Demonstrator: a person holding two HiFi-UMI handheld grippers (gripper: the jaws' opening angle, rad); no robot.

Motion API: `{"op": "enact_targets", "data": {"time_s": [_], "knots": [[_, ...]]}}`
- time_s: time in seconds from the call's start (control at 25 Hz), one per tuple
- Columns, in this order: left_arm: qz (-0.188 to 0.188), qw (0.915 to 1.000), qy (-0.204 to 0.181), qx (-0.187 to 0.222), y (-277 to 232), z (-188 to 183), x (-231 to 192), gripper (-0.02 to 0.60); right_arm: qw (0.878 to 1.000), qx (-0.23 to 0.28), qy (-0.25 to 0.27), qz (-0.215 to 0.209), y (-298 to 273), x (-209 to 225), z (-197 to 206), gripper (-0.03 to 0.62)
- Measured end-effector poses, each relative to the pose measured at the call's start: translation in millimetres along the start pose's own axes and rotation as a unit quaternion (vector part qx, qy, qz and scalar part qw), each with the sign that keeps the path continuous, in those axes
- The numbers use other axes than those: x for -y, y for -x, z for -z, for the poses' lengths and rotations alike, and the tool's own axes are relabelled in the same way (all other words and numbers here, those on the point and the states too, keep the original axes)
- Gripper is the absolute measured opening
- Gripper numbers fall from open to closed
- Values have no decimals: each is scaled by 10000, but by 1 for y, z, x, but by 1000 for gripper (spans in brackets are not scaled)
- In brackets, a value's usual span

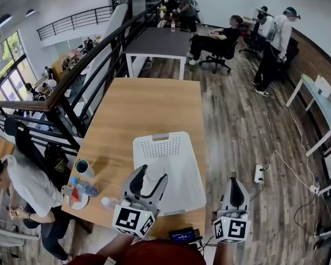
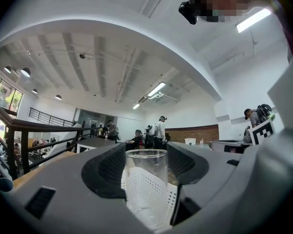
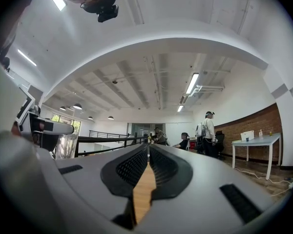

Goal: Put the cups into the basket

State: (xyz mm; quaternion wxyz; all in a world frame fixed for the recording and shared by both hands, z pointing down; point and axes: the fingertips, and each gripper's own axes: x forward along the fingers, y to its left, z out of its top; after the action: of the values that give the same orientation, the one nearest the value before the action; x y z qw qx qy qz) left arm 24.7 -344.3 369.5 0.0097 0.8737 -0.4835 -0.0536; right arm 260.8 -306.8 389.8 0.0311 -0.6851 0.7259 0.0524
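My left gripper [image 1: 149, 176] is shut on a clear plastic cup [image 1: 153, 178], held upright over the near left corner of the white perforated basket [image 1: 179, 148]. In the left gripper view the cup [image 2: 145, 179] stands between the two dark pads, with the basket's wall [image 2: 172, 200] behind it. A second cup [image 1: 84, 168], dark with a blue rim, stands on the wooden table [image 1: 149, 106] to the left of the basket. My right gripper [image 1: 235, 194] hangs off the table's right front corner, shut, with nothing in it; its jaws [image 3: 147, 155] meet at the tips.
A small plastic bottle [image 1: 87, 189] and a plate with something red [image 1: 77, 199] lie near the table's front left edge. A person sits just left of the table. A railing runs along the left, and a power strip [image 1: 259, 173] lies on the floor at the right.
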Motion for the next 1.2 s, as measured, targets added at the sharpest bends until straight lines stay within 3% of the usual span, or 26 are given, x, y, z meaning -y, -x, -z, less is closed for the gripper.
{"op": "enact_targets", "data": {"time_s": [0.36,1.2], "knots": [[-112,9999,5,-93,-21,9,-7,270,9999,-85,-33,-103,-22,8,8,20],[246,9990,57,-381,-44,37,-27,270,9996,-265,54,115,-31,-14,20,20]]}}
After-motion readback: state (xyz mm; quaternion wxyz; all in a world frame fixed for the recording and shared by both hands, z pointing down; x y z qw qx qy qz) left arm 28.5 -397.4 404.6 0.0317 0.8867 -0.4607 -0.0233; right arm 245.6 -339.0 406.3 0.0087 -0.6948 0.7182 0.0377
